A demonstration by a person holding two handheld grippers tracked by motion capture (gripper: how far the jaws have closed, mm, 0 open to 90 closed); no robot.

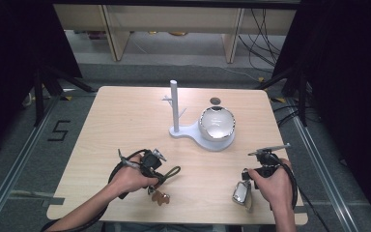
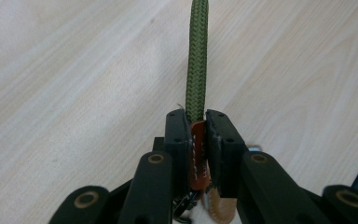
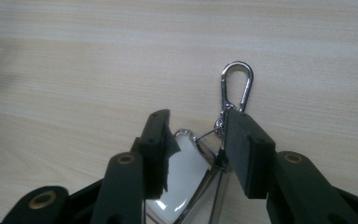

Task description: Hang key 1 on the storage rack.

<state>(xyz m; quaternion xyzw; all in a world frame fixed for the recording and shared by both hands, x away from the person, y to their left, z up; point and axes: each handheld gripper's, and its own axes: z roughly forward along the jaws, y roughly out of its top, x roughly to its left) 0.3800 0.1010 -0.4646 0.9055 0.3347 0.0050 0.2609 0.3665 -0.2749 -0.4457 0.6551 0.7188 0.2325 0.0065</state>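
Cord [image 2: 197,56], green braided, lies at the near left of the bench [image 1: 125,121], its loop running right from the left gripper [image 1: 150,170]. In the left gripper view the fingers [image 2: 177,140] are closed on the cord's base and the orange leather tab [image 2: 197,154] stitched to it; a tan leather piece [image 1: 162,197] lies on the bench just near of that hand.

Mid-bench, far side: white stand [image 1: 175,108] with an upright post and short pegs, and a shiny dome [image 1: 217,123] on its base. Well apart from both hands.

Near right: right gripper [image 1: 245,181] over a silver fob [image 3: 182,177] with a carabiner clip [image 3: 237,86]. Fingers [image 3: 249,154] stand apart, roughly half open, straddling the fob; the right one touches the ring just below the clip, nothing clamped.

Risks, as judged: left grip sits at the cord's very end, so a sideways pull could slide the tab out. The fob is smooth and rounded; closing off-centre, or catching just the thin ring, could squirt it away or leave it dangling and twisting.
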